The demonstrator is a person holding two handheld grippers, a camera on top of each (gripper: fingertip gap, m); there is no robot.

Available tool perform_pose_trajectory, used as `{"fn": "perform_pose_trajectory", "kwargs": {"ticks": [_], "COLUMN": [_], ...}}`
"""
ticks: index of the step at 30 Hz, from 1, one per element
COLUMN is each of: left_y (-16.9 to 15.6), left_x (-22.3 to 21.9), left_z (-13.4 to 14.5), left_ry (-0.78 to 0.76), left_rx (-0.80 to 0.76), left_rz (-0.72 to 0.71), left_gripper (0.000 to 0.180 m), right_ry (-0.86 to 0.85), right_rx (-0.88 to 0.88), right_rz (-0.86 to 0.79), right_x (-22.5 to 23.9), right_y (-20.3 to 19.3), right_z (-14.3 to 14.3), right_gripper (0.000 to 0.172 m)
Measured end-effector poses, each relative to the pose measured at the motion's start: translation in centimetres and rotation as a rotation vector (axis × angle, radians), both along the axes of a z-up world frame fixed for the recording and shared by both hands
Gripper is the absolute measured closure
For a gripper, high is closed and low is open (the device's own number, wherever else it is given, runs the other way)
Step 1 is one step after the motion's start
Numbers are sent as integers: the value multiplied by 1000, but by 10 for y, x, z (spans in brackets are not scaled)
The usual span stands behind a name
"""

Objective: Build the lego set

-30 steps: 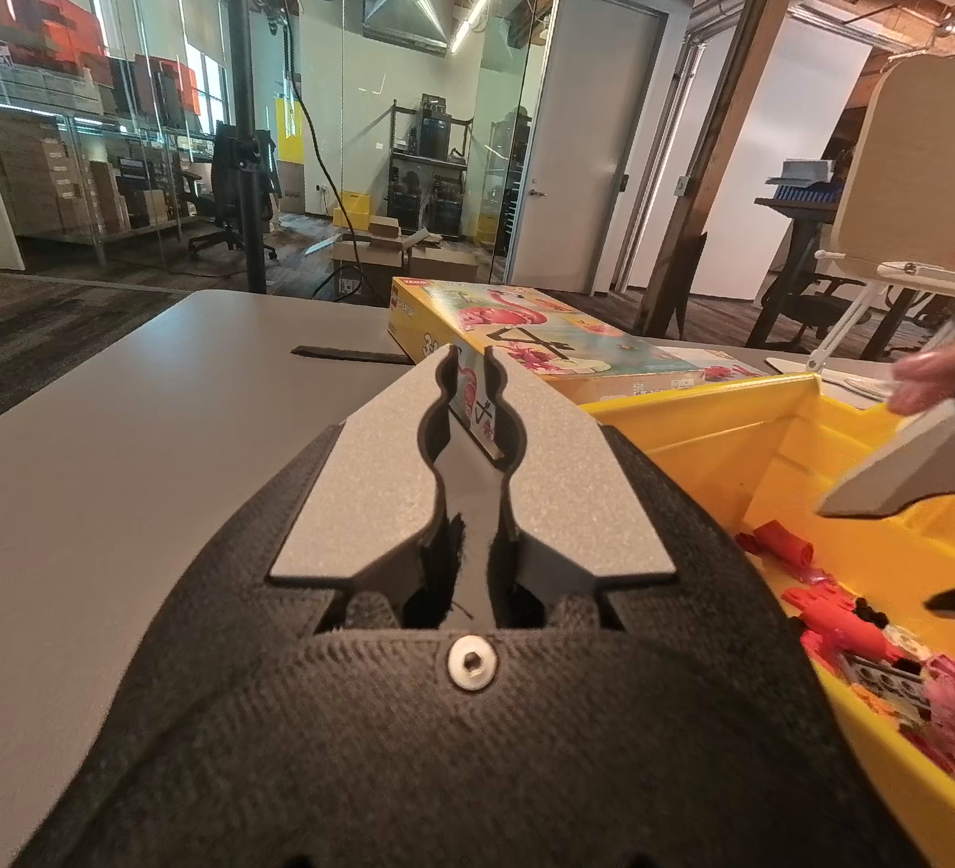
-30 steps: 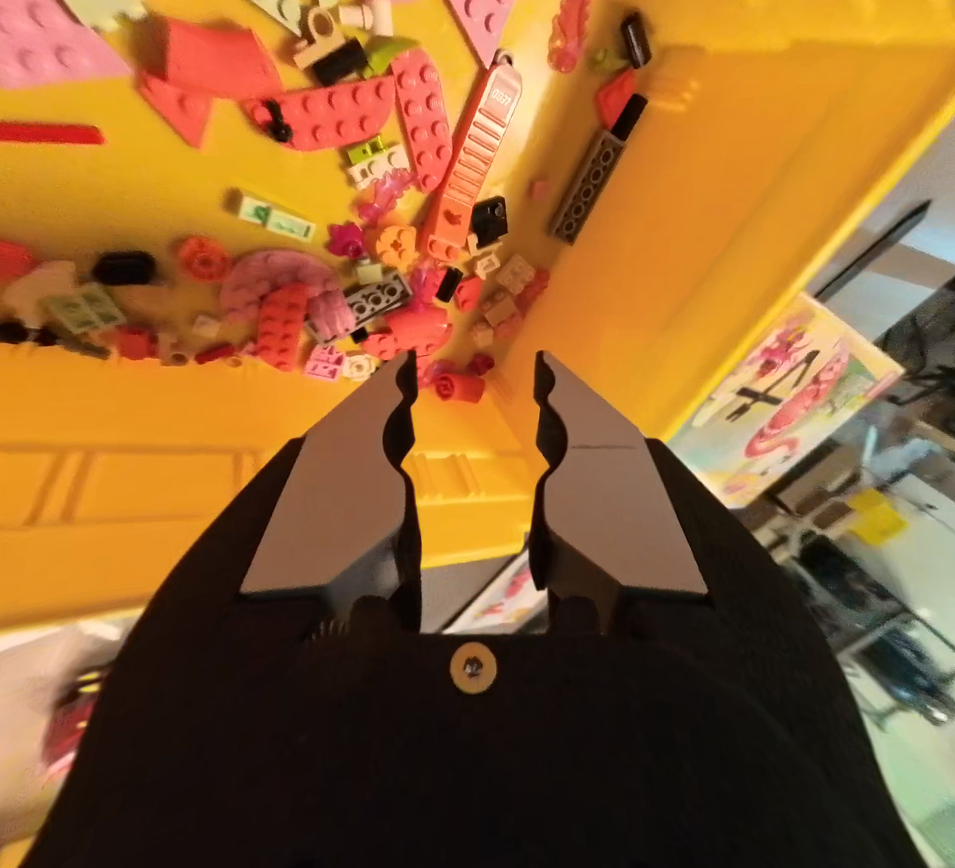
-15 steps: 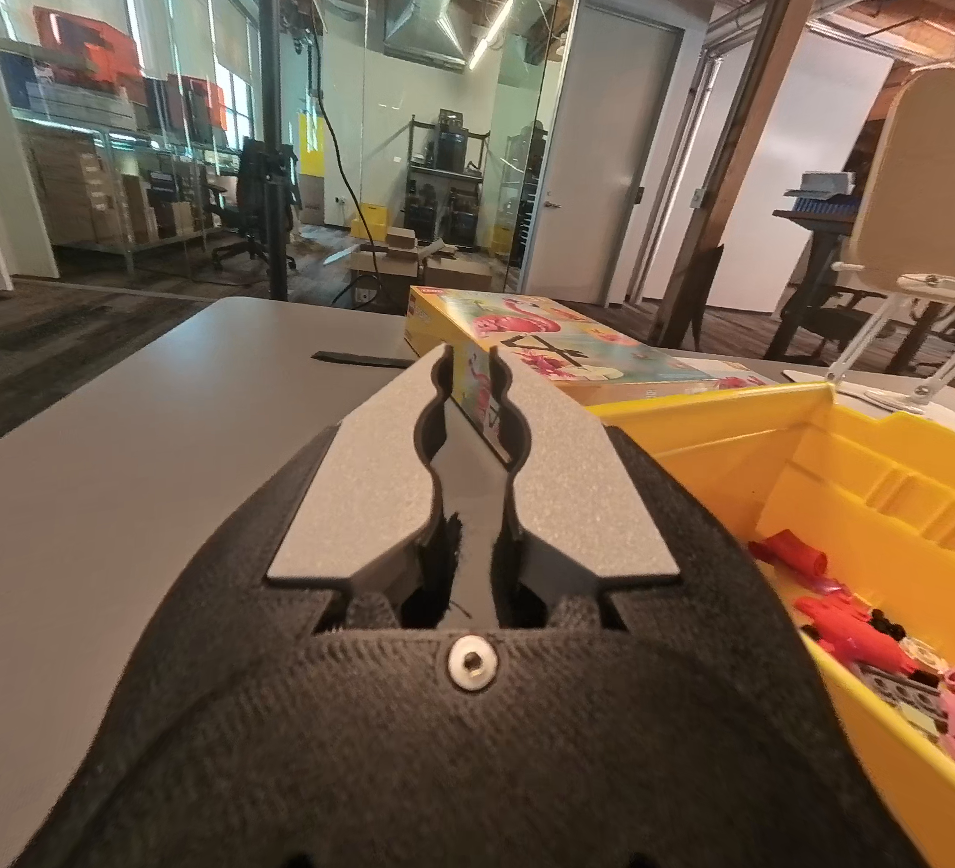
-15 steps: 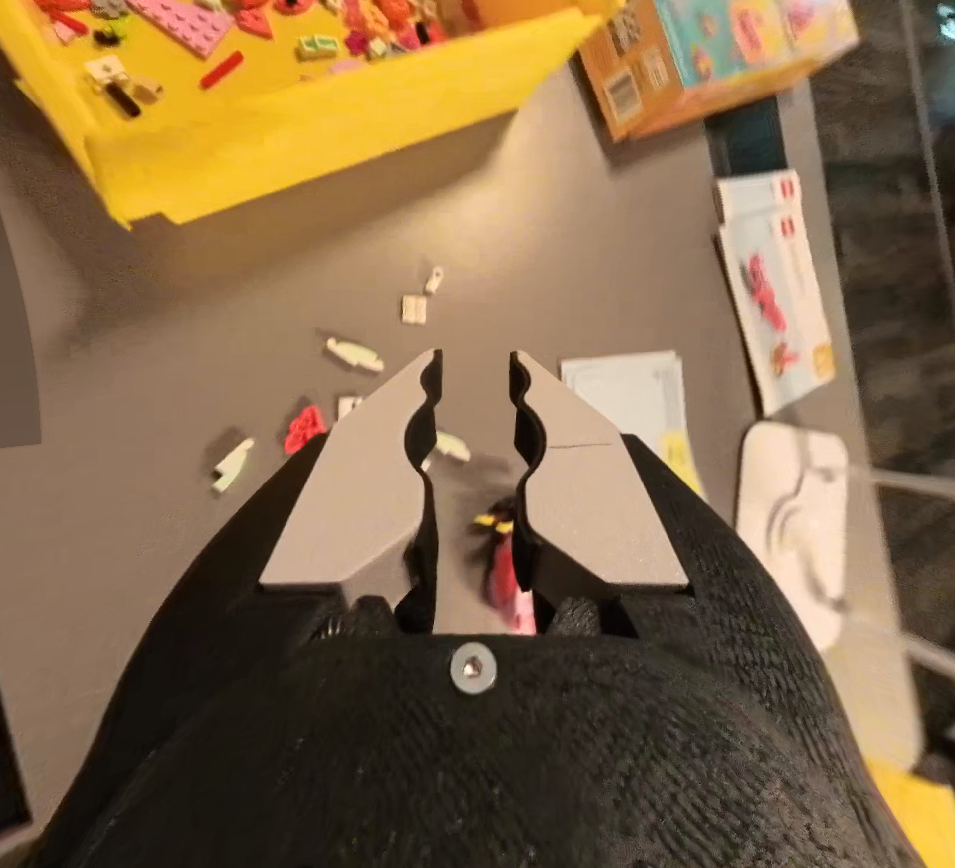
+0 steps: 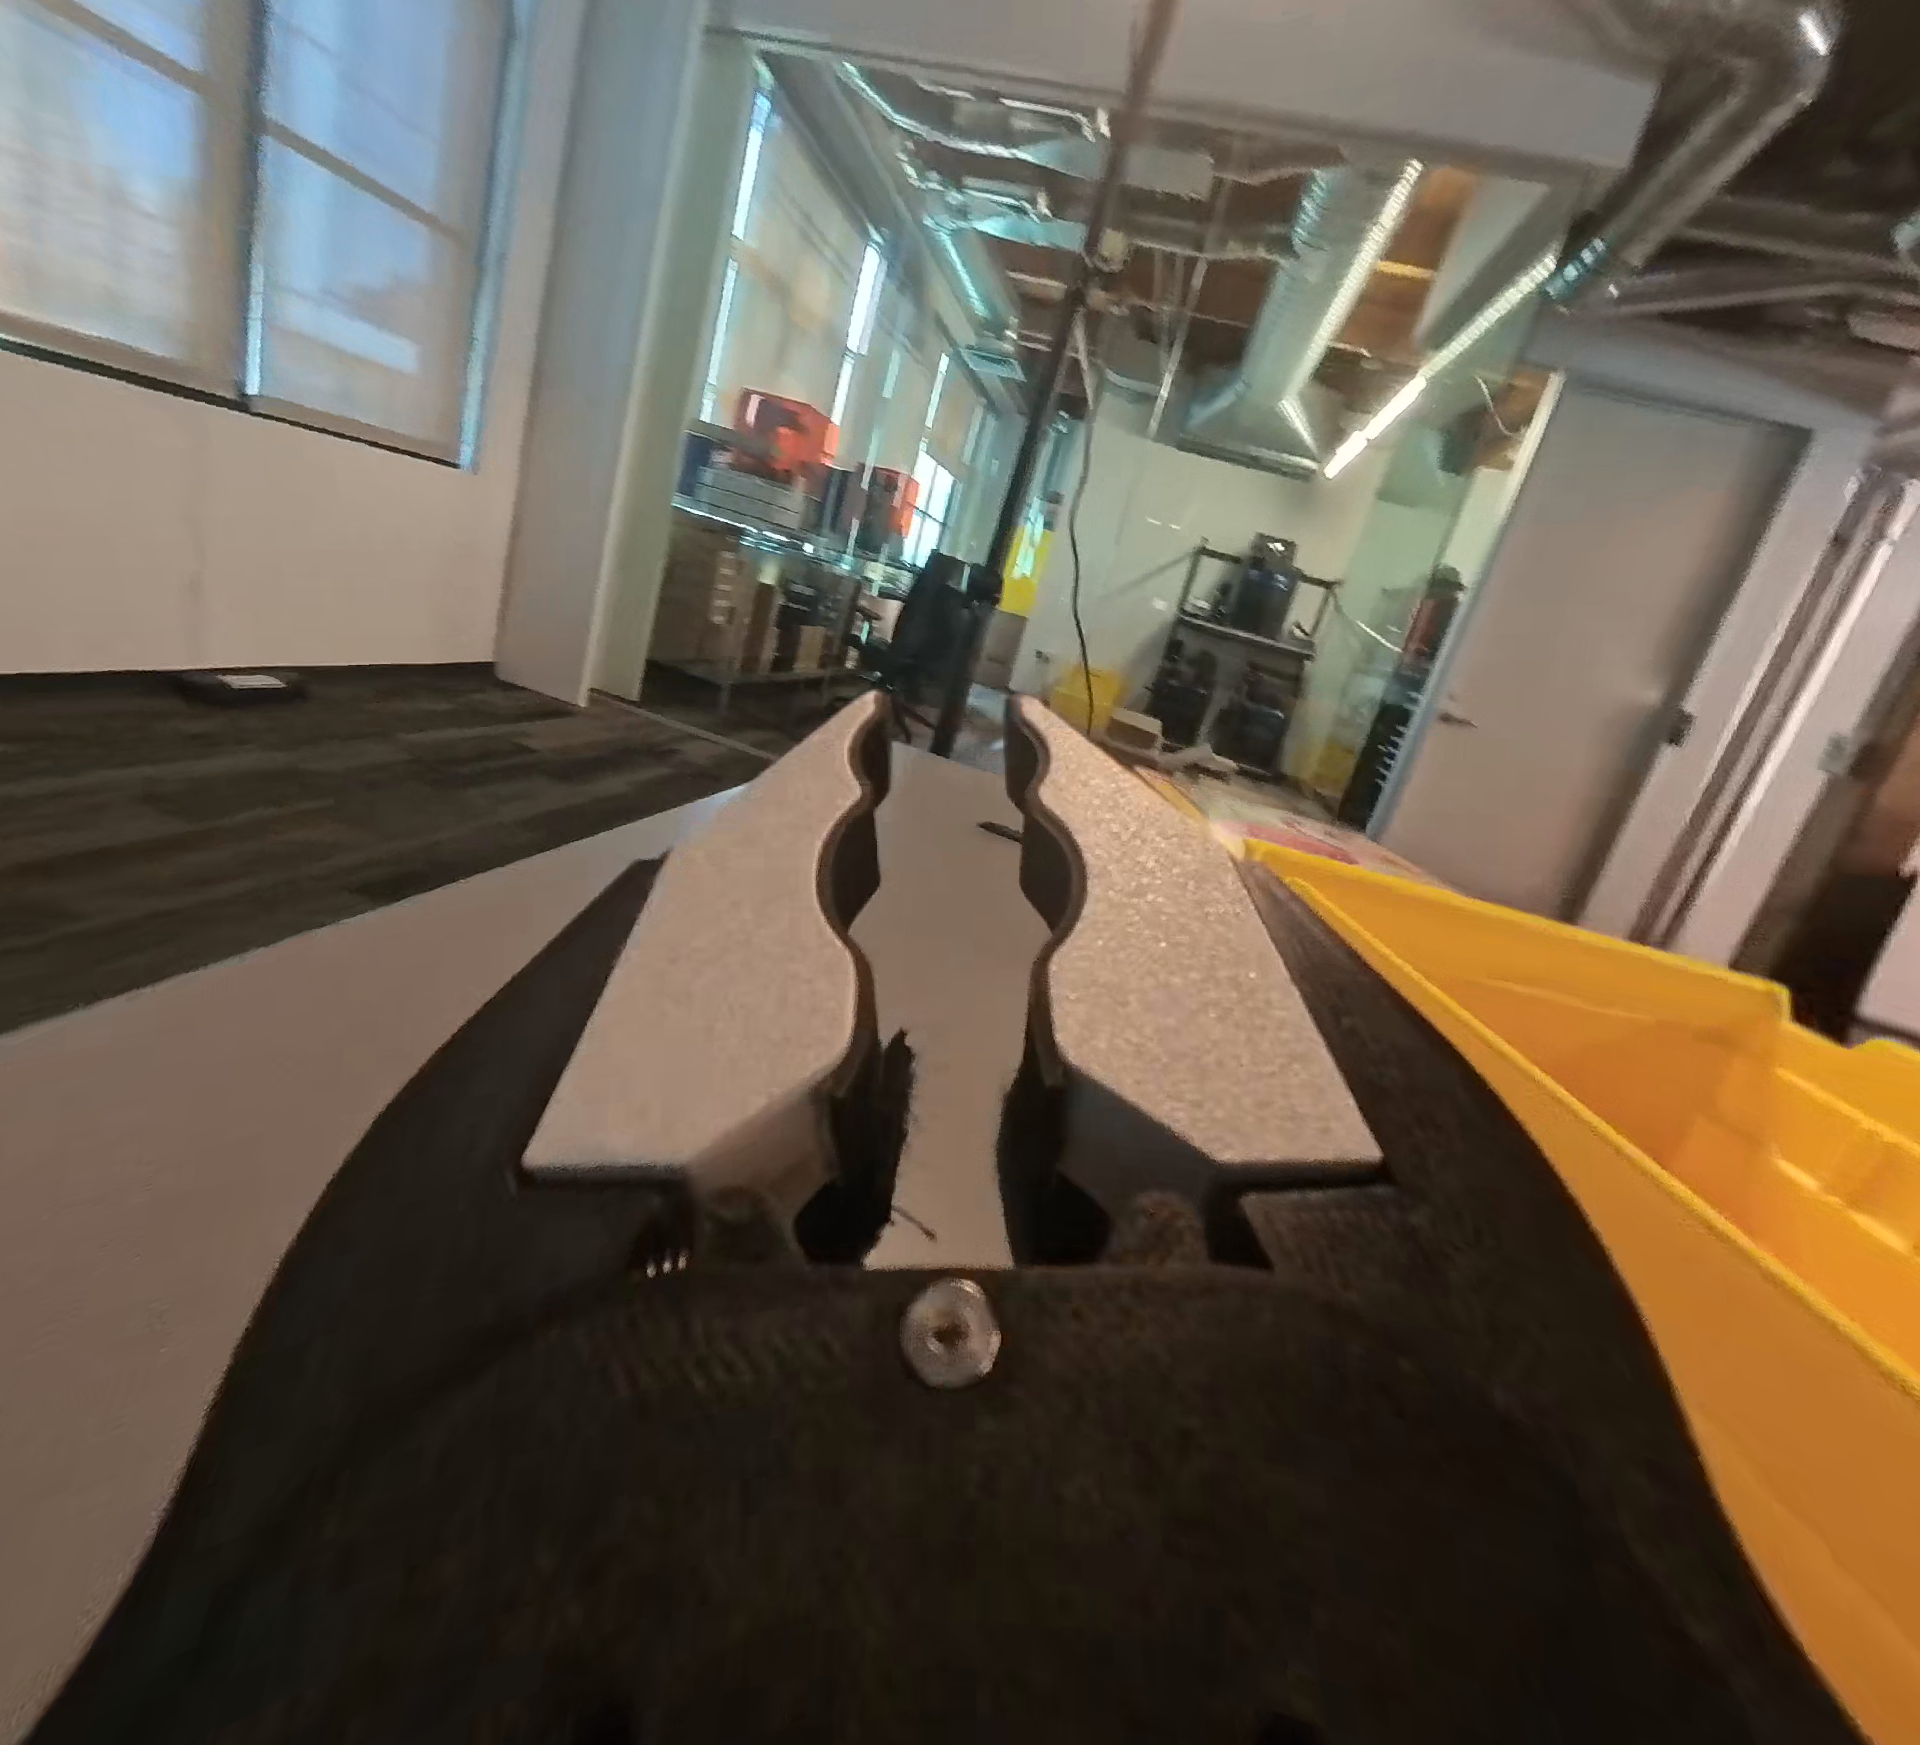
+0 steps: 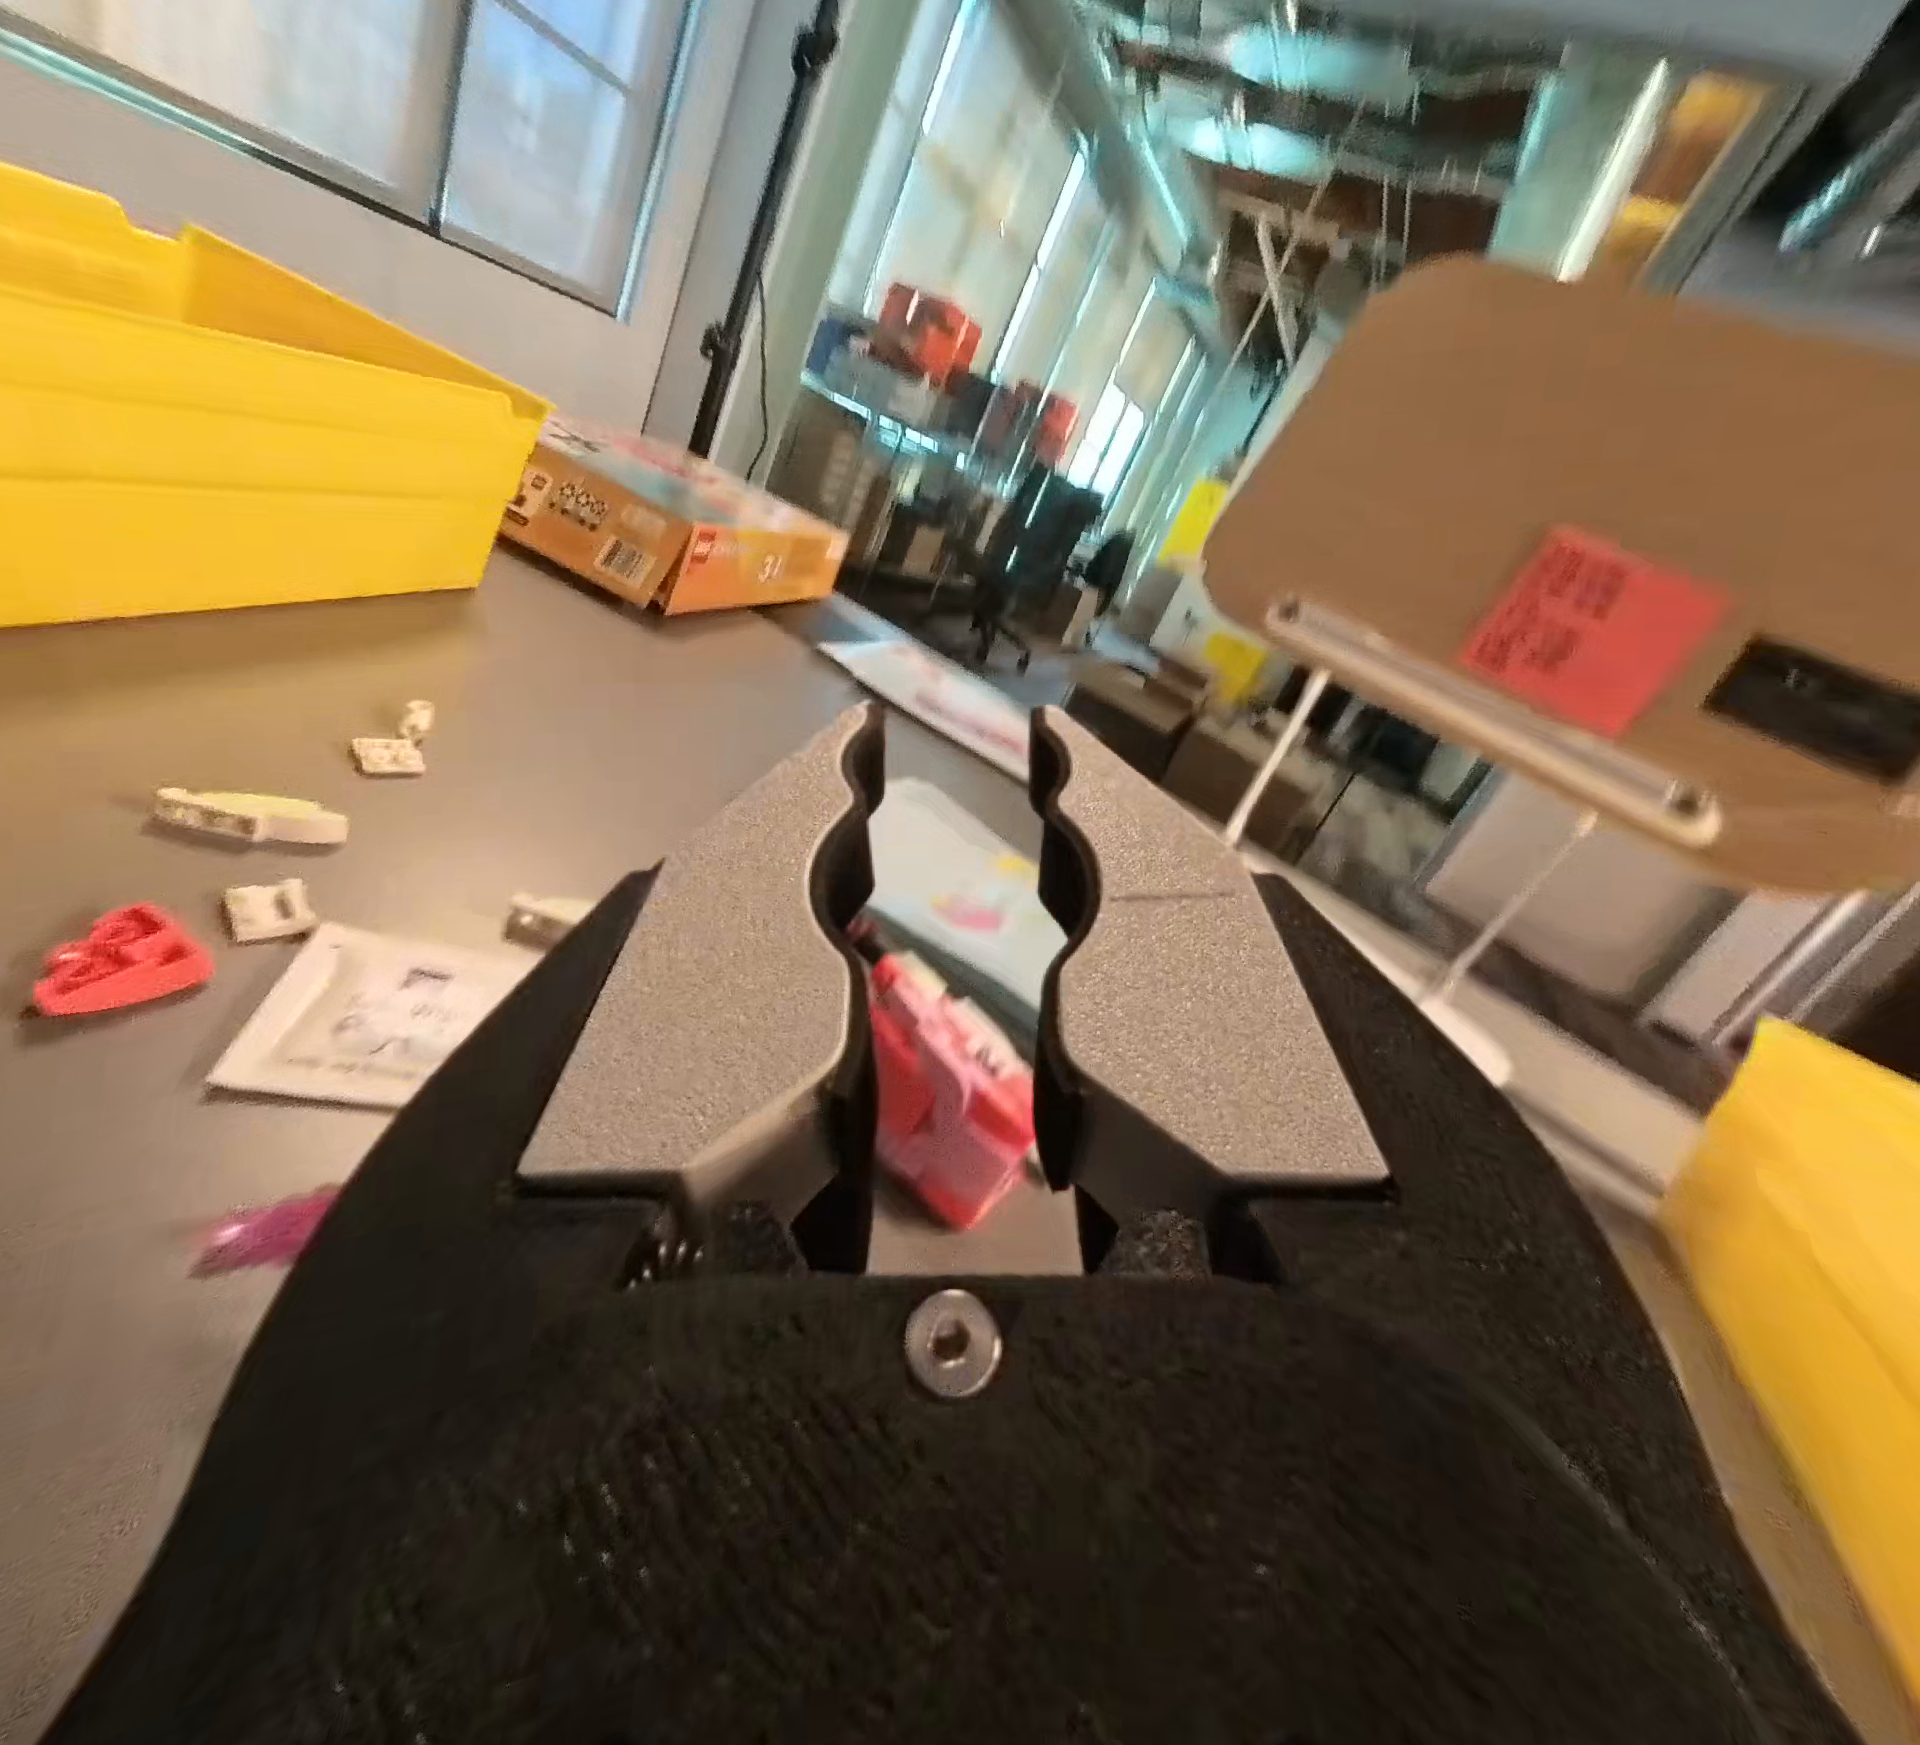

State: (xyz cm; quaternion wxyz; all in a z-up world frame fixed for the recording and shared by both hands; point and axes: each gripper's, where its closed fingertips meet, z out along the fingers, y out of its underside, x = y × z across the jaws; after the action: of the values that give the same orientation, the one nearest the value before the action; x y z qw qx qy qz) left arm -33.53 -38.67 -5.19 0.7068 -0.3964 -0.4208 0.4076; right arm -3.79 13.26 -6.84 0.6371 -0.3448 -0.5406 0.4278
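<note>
Two hand-held grippers are seen low over a grey tabletop (image 6: 582, 687), both with jaws parted and nothing clamped.

The left gripper (image 5: 948, 727) is held just above the bare tabletop, with the wall of a yellow bin (image 5: 1558, 1051) close on its right. In the right wrist view, a red brick piece (image 6: 120, 960), small white pieces (image 6: 249, 814) and a printed paper slip (image 6: 364, 1020) are seen at the left; the right gripper (image 6: 956, 737) is poised over a pink-and-red brick assembly (image 6: 940, 1113) resting on the tabletop below the jaws, whether touched cannot be told.
</note>
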Motion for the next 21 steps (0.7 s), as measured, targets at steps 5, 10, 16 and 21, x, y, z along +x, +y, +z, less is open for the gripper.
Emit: {"fn": "perform_pose_trajectory", "kwargs": {"ticks": [5,10,16,21], "left_y": [-20,-4,107,240], "left_x": [58,132,235,289], "left_z": [4,15,23,11], "left_ry": [22,99,173,279], "left_rx": [65,-9,-272,-776], "left_rz": [43,75,-71,-267], "left_gripper": [158,158,175,180], "right_ry": [107,126,129,149], "right_rx": [120,73,53,2], "right_rz": [23,137,230,221], "right_x": [-17,-15,-10,-2], "right_y": [5,1,-11,-2], "right_z": [11,13,13,18], "right_gripper": [150,150,153,155]}}
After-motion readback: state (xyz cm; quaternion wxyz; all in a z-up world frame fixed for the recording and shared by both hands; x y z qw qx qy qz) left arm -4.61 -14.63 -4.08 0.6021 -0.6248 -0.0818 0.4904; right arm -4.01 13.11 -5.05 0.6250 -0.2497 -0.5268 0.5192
